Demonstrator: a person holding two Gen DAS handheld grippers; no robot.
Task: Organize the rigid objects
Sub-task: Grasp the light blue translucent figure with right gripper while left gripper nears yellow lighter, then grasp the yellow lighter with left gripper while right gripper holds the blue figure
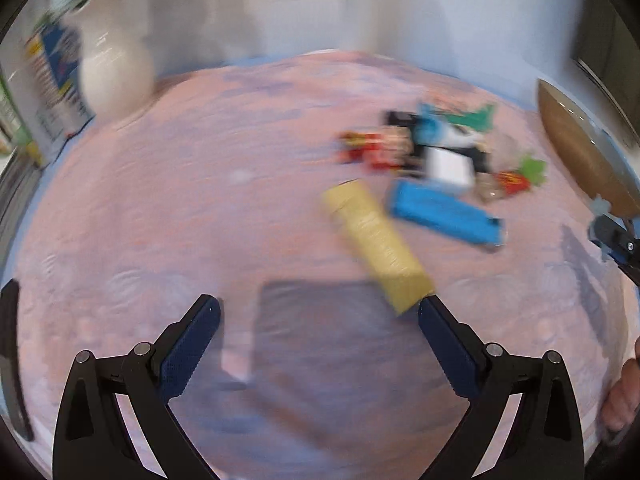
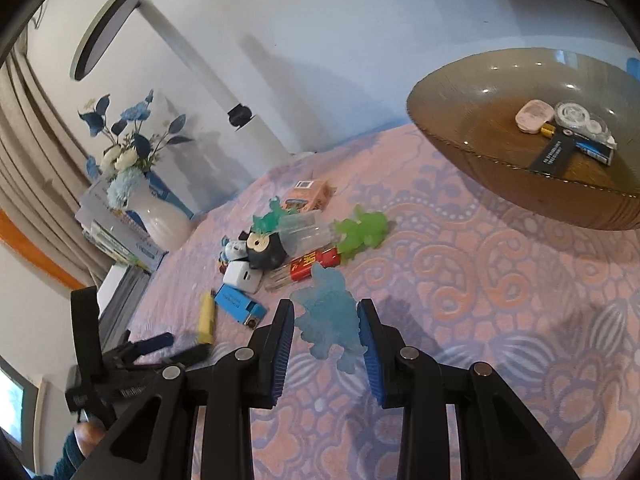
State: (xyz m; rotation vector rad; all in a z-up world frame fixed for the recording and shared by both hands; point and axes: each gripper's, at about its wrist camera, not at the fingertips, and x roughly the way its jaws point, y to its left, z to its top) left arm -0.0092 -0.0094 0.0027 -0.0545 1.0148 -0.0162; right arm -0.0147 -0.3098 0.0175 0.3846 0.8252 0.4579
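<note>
My right gripper (image 2: 326, 316) is shut on a translucent blue figure (image 2: 328, 316) and holds it above the pink patterned cloth (image 2: 480, 300). My left gripper (image 1: 320, 316) is open and empty, low over the cloth (image 1: 160, 220); a yellow tube (image 1: 376, 240) lies just past its right fingertip (image 1: 430, 312). A blue box (image 1: 444, 212) lies beyond it. In the right wrist view the left gripper (image 2: 160, 348) shows at the lower left, near the yellow tube (image 2: 206, 316) and blue box (image 2: 240, 304). The left wrist view is blurred.
A brown glass bowl (image 2: 460, 120) holding several small items stands at the right. A pile of small toys lies mid-cloth: green figure (image 2: 362, 232), black owl (image 2: 264, 250), white cube (image 2: 242, 276), red tube (image 2: 312, 264), pink box (image 2: 310, 194). A white vase (image 2: 156, 216) with blue flowers stands at the left.
</note>
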